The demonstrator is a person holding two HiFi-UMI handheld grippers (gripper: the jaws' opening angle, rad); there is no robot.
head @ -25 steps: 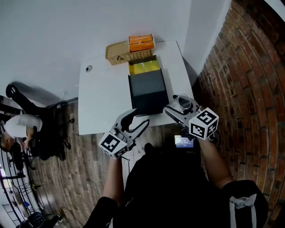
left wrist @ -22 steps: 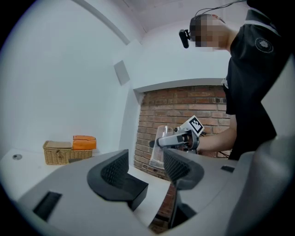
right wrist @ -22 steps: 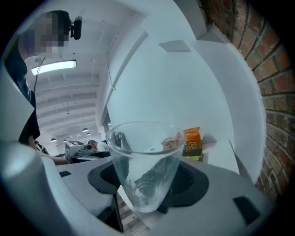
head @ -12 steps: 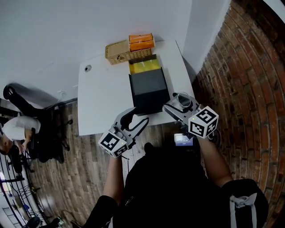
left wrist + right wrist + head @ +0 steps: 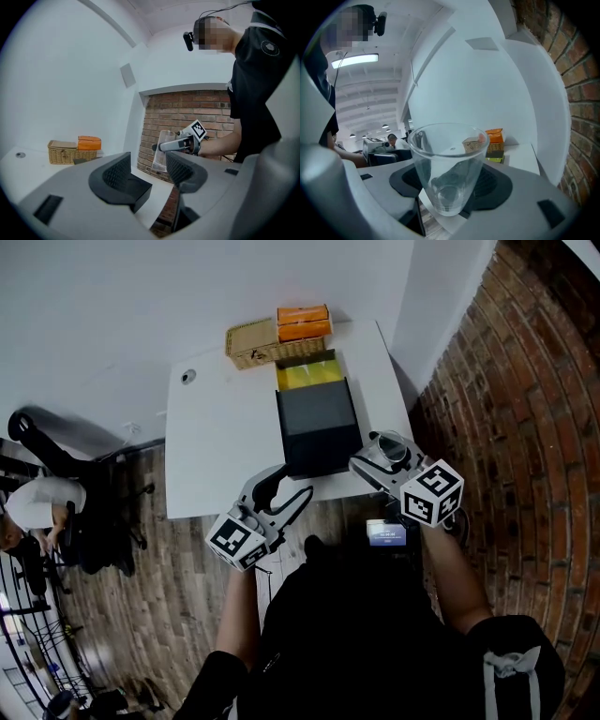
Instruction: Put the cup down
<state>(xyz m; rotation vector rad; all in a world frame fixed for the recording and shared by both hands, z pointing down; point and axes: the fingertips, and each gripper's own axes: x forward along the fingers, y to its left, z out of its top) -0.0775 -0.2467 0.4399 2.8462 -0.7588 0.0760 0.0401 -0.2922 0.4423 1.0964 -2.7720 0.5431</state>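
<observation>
The right gripper (image 5: 451, 187) was clamped on a clear plastic cup (image 5: 449, 164), its two dark pads set wide and pressing on the lower walls from either side. The cup stood upright between them, empty, with its rim well above the pads. Beneath the cup, the near edge of the white desk (image 5: 225, 427) and a strip of wood floor (image 5: 141, 596) showed in the right gripper view; whether the base touched the desk could not be told. Ahead of this gripper, far down the desk, sat a wicker basket (image 5: 255, 341) with an orange box (image 5: 304, 322) on top, and a yellow-and-black item lay just in front of them. Closer, ahead and to the gripper's left, stood a black box (image 5: 319, 423). A brick wall (image 5: 506, 427) ran along the gripper's right. The left gripper (image 5: 150, 173) hung near the desk's near edge with its jaws apart and nothing between them. Ahead of it and to its right, the other gripper and the cup showed against the brick, well apart from it. The black box lay just ahead of its jaws.
</observation>
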